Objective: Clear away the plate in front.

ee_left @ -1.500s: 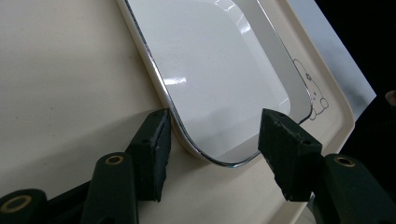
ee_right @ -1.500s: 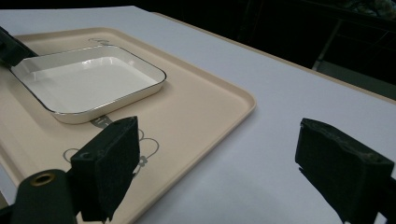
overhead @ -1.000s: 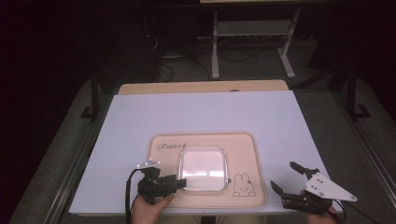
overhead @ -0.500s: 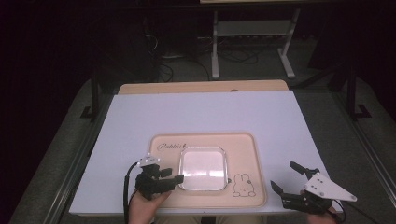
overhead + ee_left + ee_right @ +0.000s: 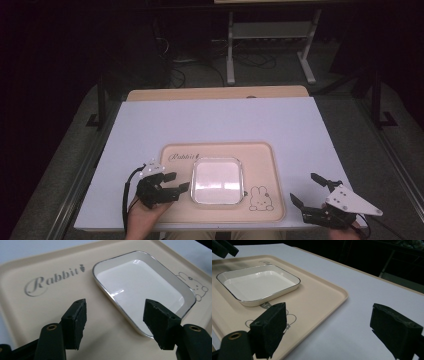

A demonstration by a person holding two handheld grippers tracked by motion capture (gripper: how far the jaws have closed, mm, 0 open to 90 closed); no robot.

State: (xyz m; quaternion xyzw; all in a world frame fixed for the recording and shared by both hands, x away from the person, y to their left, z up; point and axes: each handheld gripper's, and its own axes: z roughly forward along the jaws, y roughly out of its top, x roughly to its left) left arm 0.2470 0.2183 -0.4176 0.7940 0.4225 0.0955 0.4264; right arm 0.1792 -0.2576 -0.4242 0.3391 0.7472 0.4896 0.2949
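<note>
So the left tool (image 5: 172, 182) has backed off the white dish (image 5: 218, 180) since a second ago: back then its tips were right at the dish's left rim, now it sits just left of it over the beige tray (image 5: 270, 165). Its jaws have just been opening and stand wide with nothing between them. In the left gripper view the dish (image 5: 147, 287) lies just ahead and to the right. The dish sits mid-tray on the white counter (image 5: 220, 120). Right tool (image 5: 308, 189) hasn't moved, gaping wide off the tray's right edge, well apart from the dish.
</note>
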